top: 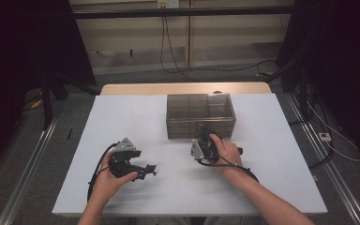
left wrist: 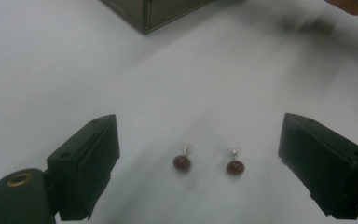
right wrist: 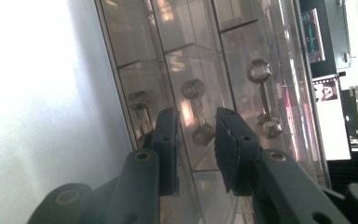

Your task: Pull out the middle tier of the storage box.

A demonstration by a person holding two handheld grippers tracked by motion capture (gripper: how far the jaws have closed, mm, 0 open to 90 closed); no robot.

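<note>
Two dark red stud earrings (left wrist: pixel 208 164) lie side by side on the white table (top: pixel 122 117), posts pointing away, between the spread-wide, empty left gripper (left wrist: pixel 200 168). Right gripper (right wrist: pixel 196 140), narrowly parted, brackets the middle handle (right wrist: pixel 196 109) of the clear drawer box (top: pixel 200 115).

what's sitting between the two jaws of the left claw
In the left gripper view, two small dark red earrings lie side by side on the white table between the open jaws of the left claw, touching neither jaw.
</note>
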